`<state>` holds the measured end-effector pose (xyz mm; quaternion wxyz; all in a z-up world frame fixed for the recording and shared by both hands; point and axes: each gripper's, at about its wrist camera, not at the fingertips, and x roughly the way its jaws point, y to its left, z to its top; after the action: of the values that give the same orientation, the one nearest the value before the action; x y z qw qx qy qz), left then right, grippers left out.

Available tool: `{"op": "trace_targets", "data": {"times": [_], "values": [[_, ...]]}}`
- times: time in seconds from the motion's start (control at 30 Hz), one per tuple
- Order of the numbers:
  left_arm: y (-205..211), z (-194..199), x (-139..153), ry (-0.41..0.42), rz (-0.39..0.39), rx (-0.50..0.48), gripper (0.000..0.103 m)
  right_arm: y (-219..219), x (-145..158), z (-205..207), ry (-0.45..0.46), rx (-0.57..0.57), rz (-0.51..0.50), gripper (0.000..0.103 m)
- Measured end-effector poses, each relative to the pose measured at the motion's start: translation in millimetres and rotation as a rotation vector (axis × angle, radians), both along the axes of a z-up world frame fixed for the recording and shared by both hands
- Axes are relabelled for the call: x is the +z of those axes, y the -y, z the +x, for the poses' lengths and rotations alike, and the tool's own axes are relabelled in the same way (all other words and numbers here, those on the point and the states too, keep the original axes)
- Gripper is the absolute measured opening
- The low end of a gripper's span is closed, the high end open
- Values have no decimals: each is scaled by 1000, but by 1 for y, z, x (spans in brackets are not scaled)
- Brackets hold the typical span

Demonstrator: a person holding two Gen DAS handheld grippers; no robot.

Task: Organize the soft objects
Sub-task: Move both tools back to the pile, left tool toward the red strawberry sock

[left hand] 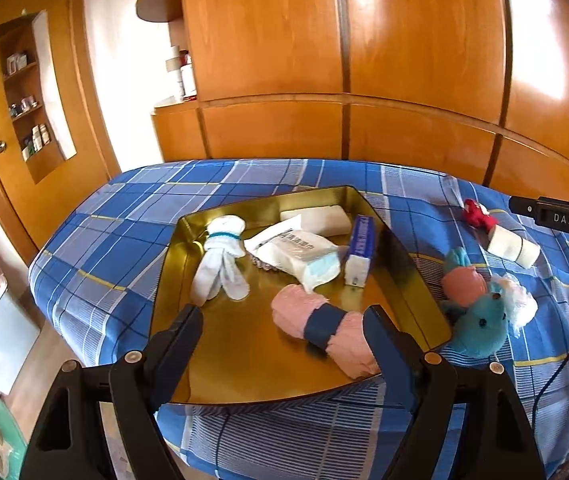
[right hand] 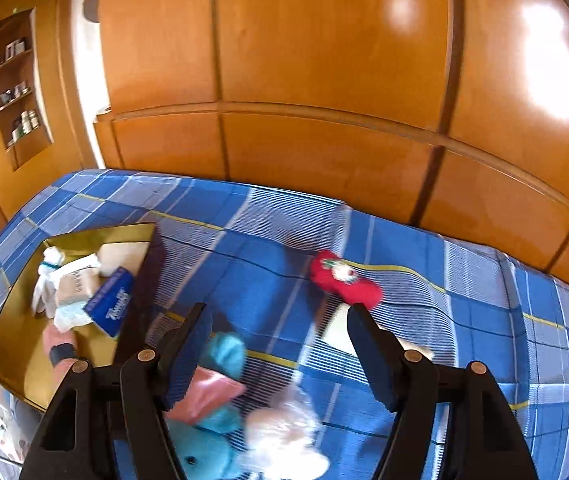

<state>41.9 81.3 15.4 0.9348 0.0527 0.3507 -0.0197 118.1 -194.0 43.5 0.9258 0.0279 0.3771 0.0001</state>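
A teal plush toy (right hand: 208, 440) lies on the plaid bed (right hand: 404, 280), beside the gold tray (left hand: 244, 360). The right gripper (right hand: 276, 344) hovers above it, jaws apart and empty; the left gripper (left hand: 284, 332) is likewise open. Light and squashy, the toy is probably best pinched across its body.

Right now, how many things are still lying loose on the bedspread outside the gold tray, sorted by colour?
Red: 1, the red fabric piece
White: 2, the white roll and the white fluffy bundle
Teal: 1, the teal plush toy, with a pink part
Total: 4
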Motion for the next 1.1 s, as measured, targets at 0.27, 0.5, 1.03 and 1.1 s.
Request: {"op": "trace_targets", "data": {"times": [0.27,0.5,1.03,1.1], "values": [[21,0,0,-6,26,-50,83,41,-7,-10,-6,-74,0,71],[42,3,1,-10,47,-99,83,85,-19,-17,-21,-167,-4,71],[155,51,-4,-119,44,-355,82,175,-59,-36,-84,-431,178,71],[170,63,-10,-154,35,-367,82,174,-57,-35,-85,-431,181,71]]}}
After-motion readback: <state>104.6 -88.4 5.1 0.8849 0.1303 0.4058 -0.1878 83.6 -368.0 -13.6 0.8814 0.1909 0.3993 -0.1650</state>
